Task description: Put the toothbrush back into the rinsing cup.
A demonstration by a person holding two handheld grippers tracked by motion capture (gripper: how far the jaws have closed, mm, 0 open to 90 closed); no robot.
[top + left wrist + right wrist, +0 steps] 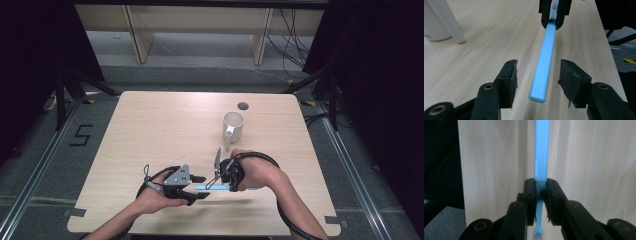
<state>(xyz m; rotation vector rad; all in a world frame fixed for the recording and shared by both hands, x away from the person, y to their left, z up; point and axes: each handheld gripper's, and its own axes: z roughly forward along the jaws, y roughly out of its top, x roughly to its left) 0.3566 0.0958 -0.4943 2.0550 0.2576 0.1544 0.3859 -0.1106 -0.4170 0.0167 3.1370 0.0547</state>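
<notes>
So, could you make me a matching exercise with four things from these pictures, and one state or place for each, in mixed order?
Things:
1. left hand-held gripper
2. right hand-held gripper
3. light blue plastic toothbrush
4. white ceramic mug

States:
A. stands upright at the far side of the wooden table
B. shut on the handle
C. open, jaws on both sides of the handle's end
D. held level above the table

Pairs: 1-C, 2-B, 3-D, 4-A

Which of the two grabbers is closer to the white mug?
Right. The right gripper, clamped on the blue toothbrush, sits just in front of the white mug; the left gripper is farther away, lower left.
</notes>
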